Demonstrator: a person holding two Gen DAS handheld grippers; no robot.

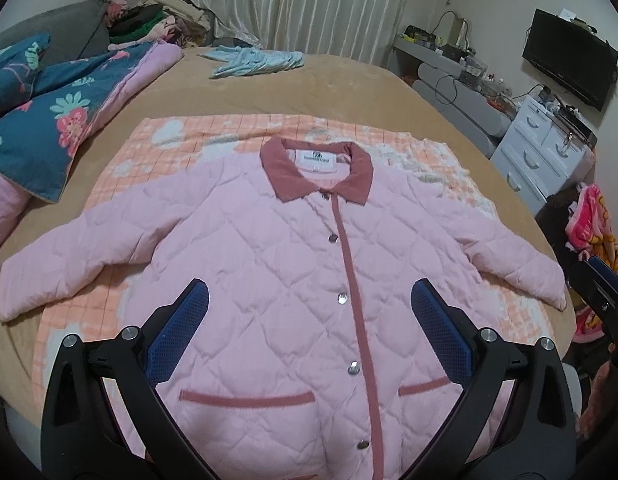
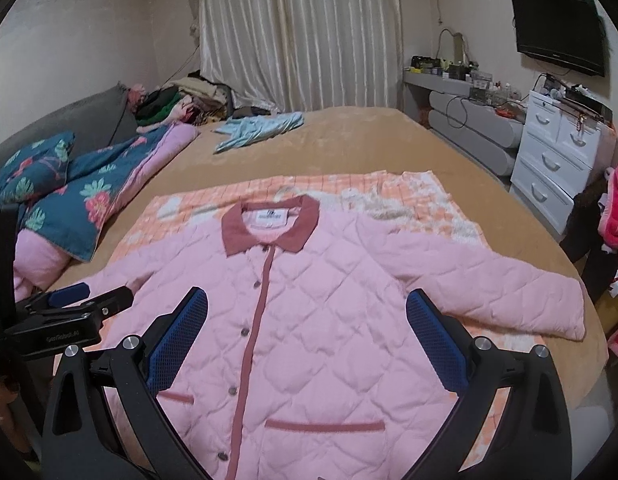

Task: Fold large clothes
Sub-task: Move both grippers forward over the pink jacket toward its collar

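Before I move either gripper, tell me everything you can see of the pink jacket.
The pink jacket is quilted, with a darker rose collar, placket and pocket trims. It lies flat, face up, snapped shut, sleeves spread, on an orange checked blanket over the bed. Both grippers, left and right, hover open above it; neither visibly touches it.

My left gripper [image 1: 309, 320] hangs level with its fingers [image 1: 181, 332] spread wide, gripping nothing. My right gripper [image 2: 307, 320] beside it does the same, fingers [image 2: 433, 340] wide apart.

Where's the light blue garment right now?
The crumpled light blue garment lies alone at the bed's far end, near the white curtains, beyond the pink quilted jacket.
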